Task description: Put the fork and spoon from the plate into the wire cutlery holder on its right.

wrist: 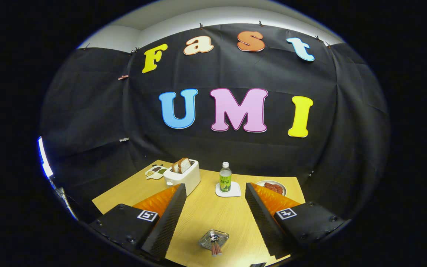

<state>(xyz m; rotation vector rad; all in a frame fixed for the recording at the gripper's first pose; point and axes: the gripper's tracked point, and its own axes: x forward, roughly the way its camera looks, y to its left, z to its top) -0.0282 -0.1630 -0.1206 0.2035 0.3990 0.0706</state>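
We see our tongs (215,194) held above the wooden surface (202,215), their two fingers (171,218) spread wide apart with nothing between the pads. Below them and between the fingers, close to us, sits a small shiny tray-like plate (213,239) on the surface. On it lies cutlery (216,247) with reddish-brown handles pointing back toward us; the pieces lie side by side, and we cannot tell which is the fork and which the spoon, since they are too small to make out. The plate is well apart from both fingers, roughly midway between them.

Beyond the fingertips, a clear bottle (225,177) with a green label and white cap stands upright on a white coaster (228,190). Just past the tip of the left finger stands a white toaster (182,176) with bread slices (181,165) sticking up from its slots. Further off beyond the toaster lies a small divided dish (156,171) holding dark and pale bits. Past the tip of the right finger sits a white round dish (271,185) with something reddish-brown in it, partly hidden by that finger. Behind everything hangs the black cloth wall (95,122).
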